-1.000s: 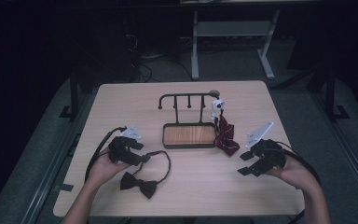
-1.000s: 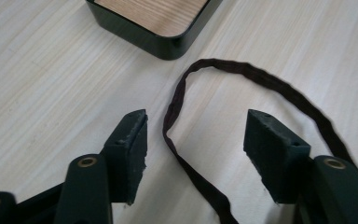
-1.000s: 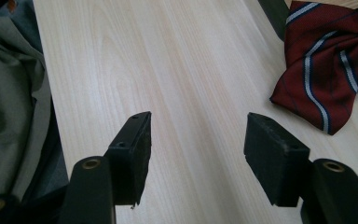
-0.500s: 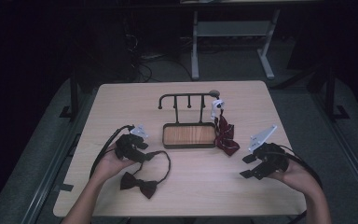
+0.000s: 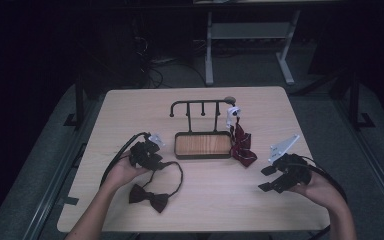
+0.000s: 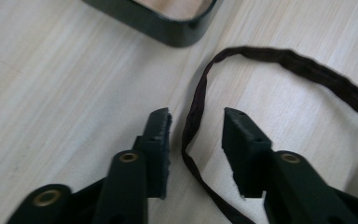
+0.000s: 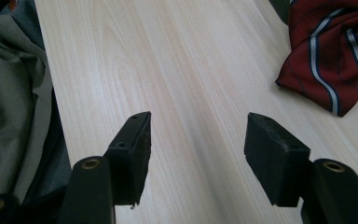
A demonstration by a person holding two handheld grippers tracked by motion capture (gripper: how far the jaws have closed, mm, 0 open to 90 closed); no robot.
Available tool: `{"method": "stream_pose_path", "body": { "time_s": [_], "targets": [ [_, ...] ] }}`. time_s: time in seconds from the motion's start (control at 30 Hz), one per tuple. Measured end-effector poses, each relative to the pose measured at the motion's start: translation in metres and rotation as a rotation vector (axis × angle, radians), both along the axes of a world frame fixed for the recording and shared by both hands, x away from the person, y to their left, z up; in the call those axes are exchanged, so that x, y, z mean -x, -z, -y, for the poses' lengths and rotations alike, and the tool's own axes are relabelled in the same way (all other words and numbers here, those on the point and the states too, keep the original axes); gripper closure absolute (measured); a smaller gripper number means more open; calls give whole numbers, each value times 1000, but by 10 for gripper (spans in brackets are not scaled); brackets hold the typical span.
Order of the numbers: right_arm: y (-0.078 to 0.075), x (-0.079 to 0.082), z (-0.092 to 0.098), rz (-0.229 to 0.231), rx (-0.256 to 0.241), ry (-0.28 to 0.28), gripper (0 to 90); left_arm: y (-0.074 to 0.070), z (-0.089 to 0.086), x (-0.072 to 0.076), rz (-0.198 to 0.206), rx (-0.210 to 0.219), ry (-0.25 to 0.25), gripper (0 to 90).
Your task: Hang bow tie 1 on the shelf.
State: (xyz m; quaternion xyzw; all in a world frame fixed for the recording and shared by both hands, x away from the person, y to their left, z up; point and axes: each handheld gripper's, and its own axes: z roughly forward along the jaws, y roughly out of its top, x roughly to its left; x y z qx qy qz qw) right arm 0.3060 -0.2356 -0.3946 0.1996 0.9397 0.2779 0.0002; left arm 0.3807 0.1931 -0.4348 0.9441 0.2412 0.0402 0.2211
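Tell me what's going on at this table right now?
A person holds a gripper in each hand. The left gripper is open, its jaws straddling the neck strap of the dark bow tie, not yet closed on it. The right gripper is open over bare table, near the striped red bow tie beside the rack's tray.
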Motion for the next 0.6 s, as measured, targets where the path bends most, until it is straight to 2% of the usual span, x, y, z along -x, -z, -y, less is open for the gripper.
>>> {"method": "stream_pose_path", "body": {
  "time_s": [0.3, 0.6],
  "targets": [
    [-1, 0, 2, 9, -1, 5, 409, 3, 7, -1, 5, -44, 8, 801],
    [-2, 0, 4, 19, -7, 8, 406, 1, 12, -4, -7, -66, 30, 851]
  ]
}}
